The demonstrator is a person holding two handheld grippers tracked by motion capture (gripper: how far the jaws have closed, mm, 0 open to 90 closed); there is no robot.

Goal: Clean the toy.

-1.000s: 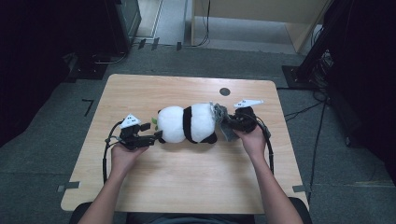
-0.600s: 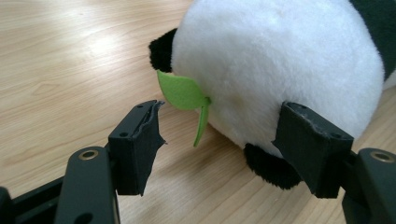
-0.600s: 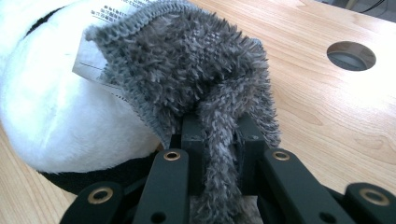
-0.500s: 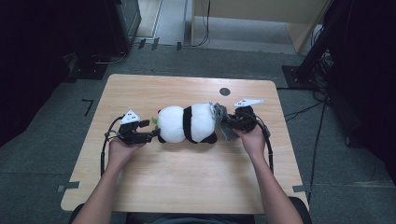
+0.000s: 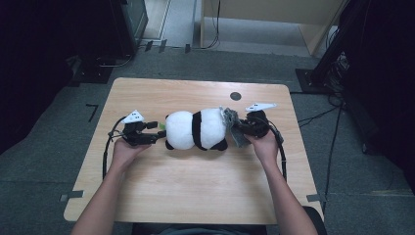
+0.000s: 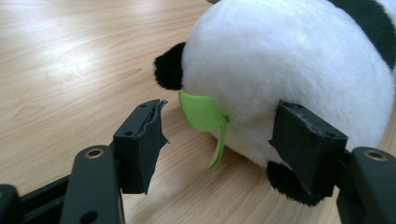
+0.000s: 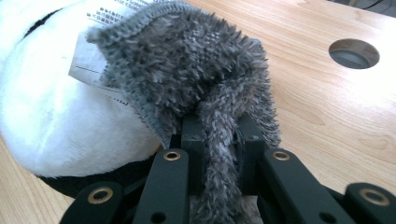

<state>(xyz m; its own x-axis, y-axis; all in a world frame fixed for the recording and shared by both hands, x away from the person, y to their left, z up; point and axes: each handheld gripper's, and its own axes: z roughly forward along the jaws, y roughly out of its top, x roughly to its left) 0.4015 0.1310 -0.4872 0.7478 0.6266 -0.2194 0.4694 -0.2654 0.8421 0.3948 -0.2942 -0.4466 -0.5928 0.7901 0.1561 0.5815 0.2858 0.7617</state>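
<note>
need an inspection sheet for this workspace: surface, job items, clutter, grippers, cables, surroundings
Surface: wooden table, round hole near the far edge.
Job's things: panda plush lying on its side mid-table, green leaf tag at its left end; grey cloth at its right end.
Clutter: nothing seen.
Grippers: left gripper jaws have just been closing, standing apart either side of the tag, one pad against the plush; right gripper shut on the grey cloth.
Cables: black cable loops from the left gripper, another from the right.
Surroundings: grey carpet, dark equipment beyond.
</note>
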